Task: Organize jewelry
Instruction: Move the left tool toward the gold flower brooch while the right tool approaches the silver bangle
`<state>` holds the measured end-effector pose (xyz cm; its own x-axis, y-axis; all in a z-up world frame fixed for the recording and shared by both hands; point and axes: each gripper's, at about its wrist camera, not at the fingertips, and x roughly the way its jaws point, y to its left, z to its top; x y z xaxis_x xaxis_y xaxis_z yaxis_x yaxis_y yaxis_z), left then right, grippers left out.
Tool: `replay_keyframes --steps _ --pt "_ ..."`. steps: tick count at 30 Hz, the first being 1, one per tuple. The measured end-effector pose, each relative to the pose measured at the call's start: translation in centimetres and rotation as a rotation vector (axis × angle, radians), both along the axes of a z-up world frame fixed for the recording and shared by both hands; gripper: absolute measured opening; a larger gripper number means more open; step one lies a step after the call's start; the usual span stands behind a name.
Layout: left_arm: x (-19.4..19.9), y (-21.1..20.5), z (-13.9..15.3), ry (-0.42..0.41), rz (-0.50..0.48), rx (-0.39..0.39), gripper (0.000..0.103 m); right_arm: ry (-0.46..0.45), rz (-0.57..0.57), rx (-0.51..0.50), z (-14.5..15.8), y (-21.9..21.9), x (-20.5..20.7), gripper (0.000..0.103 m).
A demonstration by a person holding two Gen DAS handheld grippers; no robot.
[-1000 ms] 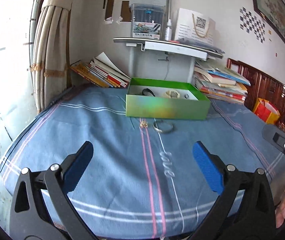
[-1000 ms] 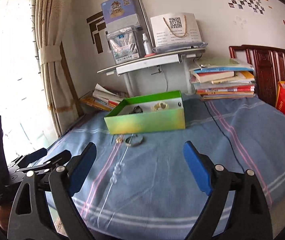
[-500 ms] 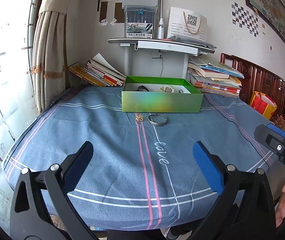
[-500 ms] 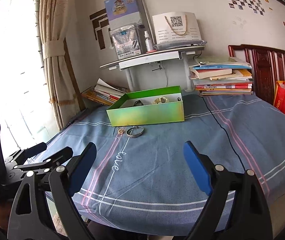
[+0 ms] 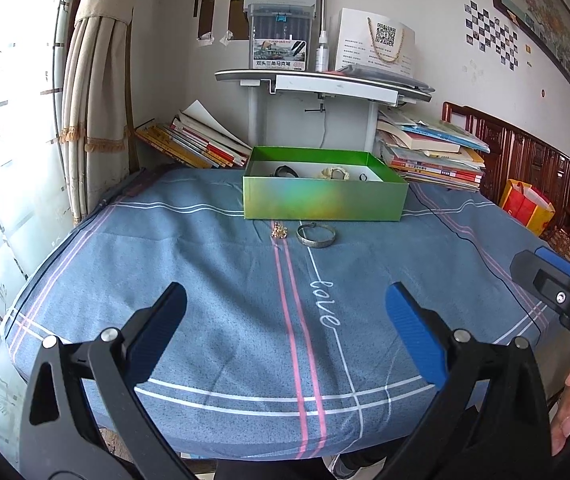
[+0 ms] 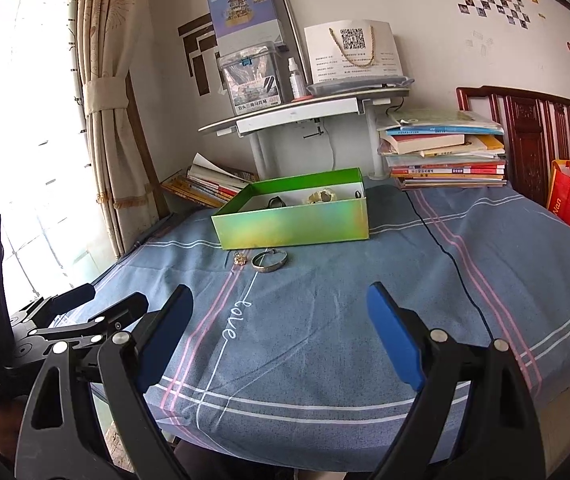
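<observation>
Both claws wide apart, nothing between the pads, both hanging over the near edge of the table (image 5: 221, 304), which carries a blue striped cloth with "love" stitched on it. Left claw (image 5: 285, 320) in its own view: blue pads at 7 and 5 o'clock of frame. Right claw (image 6: 279, 328) likewise; it also shows at 3 o'clock in the left view, with a bit of the person's hand (image 5: 569, 408) below it. Green box (image 5: 325, 200) sits at the far side of the table, 12 o'clock from both claws, lid off. Inside it: a dark bangle (image 5: 285, 171) on the left, a pale yellowish piece (image 5: 335, 173) mid, a small dark ring (image 5: 363, 177) on the right (exact type of the pale piece too small to tell). Still outside the box, on the cloth just in front of its front wall: a silver bangle (image 5: 316, 235) and, at its 9 o'clock, a small gold trinket (image 5: 279, 232) lying on the pink stripe. The two lie close together, apart from the box and well apart from either claw. Behind the box: a white desk shelf (image 5: 325, 82), book stacks (image 5: 433, 156) at 2 o'clock, more books (image 5: 193, 144) at 10 o'clock, a curtain (image 5: 93, 100) on the left.
</observation>
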<state>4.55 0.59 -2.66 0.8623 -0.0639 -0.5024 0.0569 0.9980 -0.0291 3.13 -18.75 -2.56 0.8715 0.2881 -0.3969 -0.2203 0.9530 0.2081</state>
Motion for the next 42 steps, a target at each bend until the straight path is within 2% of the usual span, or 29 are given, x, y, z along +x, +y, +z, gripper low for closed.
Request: replay_keyframes --steps 12,17,21,26,31,38,42 --pt "2.9 -0.3 -0.7 0.028 -0.004 0.030 0.099 0.019 -0.012 0.001 -0.7 -0.4 0.8 0.087" --pt "7.0 0.1 -1.4 0.065 0.011 0.049 0.099 0.045 -0.020 -0.008 -1.4 -0.4 2.0 0.087" --pt "10.8 0.3 -2.2 0.111 0.001 0.056 0.097 0.083 -0.029 -0.058 -2.4 0.1 4.1 0.087" --pt "15.9 0.0 -3.6 0.180 -0.010 0.085 0.087 0.154 -0.026 -0.087 -3.6 0.7 7.6 0.087" --pt "19.9 0.1 -5.4 0.271 -0.019 0.076 0.065 0.192 -0.006 -0.133 -4.1 2.1 11.0 0.087" --pt "23.5 0.2 -6.4 0.322 -0.049 0.069 0.061 0.250 0.032 -0.211 -4.9 4.6 16.0 0.087" --pt "25.4 0.1 -7.5 0.369 -0.069 0.086 0.053 0.272 0.049 -0.225 -5.3 5.5 17.8 0.087"
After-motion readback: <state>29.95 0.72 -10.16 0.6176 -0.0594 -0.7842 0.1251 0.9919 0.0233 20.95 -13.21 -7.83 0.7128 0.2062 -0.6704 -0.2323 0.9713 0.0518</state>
